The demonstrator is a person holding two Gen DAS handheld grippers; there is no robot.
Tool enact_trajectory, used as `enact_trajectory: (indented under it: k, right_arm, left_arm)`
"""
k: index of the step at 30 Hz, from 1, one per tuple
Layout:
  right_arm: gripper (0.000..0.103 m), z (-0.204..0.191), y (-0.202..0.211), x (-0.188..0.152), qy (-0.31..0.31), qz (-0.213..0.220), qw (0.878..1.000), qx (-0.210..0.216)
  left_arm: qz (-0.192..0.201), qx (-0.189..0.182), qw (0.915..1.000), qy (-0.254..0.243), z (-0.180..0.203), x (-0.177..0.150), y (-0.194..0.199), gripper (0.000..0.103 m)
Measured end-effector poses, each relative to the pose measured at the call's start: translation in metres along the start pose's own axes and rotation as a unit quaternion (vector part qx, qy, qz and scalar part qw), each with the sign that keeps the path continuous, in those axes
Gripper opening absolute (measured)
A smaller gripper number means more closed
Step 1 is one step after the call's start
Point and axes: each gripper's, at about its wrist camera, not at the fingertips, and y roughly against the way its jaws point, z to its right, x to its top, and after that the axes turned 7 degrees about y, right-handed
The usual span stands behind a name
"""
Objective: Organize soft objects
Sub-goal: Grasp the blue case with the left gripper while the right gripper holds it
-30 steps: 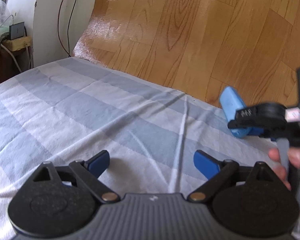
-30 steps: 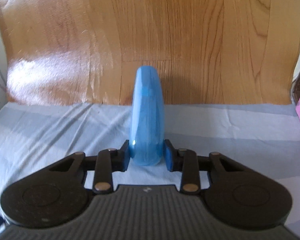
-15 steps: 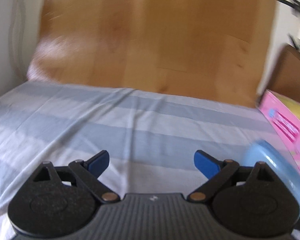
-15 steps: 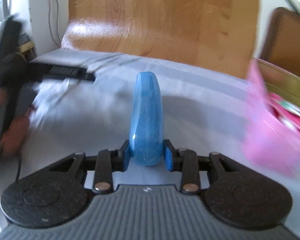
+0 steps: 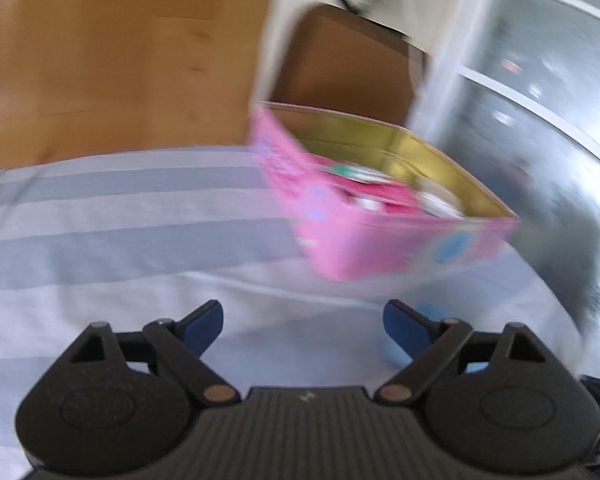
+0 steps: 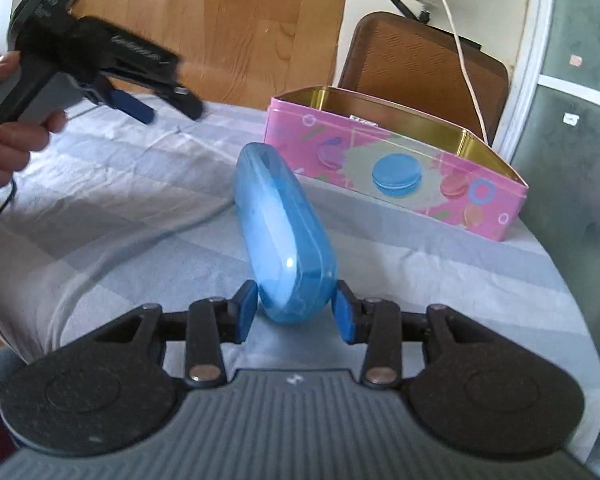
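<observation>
The blue case (image 6: 286, 236) looked like hard, glossy, half-clear plastic that caught the light. The pink tin (image 6: 395, 172) had a smooth printed outside and a shiny gold metal lining. The striped sheet (image 6: 120, 200) was soft, matt, creased cloth. The floor (image 6: 236, 20) was polished wood with a sheen. The right gripper (image 6: 296, 312) had matt, grainy black plastic discs and a ribbed grey body.
</observation>
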Motion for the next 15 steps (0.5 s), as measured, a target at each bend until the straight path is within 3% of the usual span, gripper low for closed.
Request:
enact_trajectory:
  k: [2,5,10,12,14,15]
  right_arm:
    - [0.044,0.0,-0.004,-0.003,-0.01,0.009,1.0,0.001]
    - [0.041,0.0,-0.01,-0.007,-0.029,0.019,0.999,0.016]
    - [0.039,-0.005,-0.011,-0.015,-0.042,0.047,0.998,0.023]
    - [0.038,-0.006,-0.004,-0.019,-0.053,0.057,0.997,0.021]
    - [0.037,-0.008,0.0,-0.023,-0.051,0.066,0.996,0.016]
    - [0.037,-0.011,0.0,-0.023,-0.051,0.071,0.996,0.015]
  left_arm:
    - [-0.023,-0.011,0.9996,-0.013,0.023,-0.004,-0.01,0.097]
    - [-0.054,0.0,0.9984,-0.018,0.044,-0.013,-0.024,0.102]
    - [-0.095,-0.02,0.9943,0.043,0.047,-0.024,-0.026,0.102]
    - [-0.096,-0.037,0.9932,0.054,0.048,-0.028,-0.026,0.093]
    - [-0.101,-0.066,0.9914,0.052,0.052,-0.026,-0.026,0.069]
    - [-0.105,-0.072,0.9907,0.048,0.056,-0.024,-0.027,0.064]
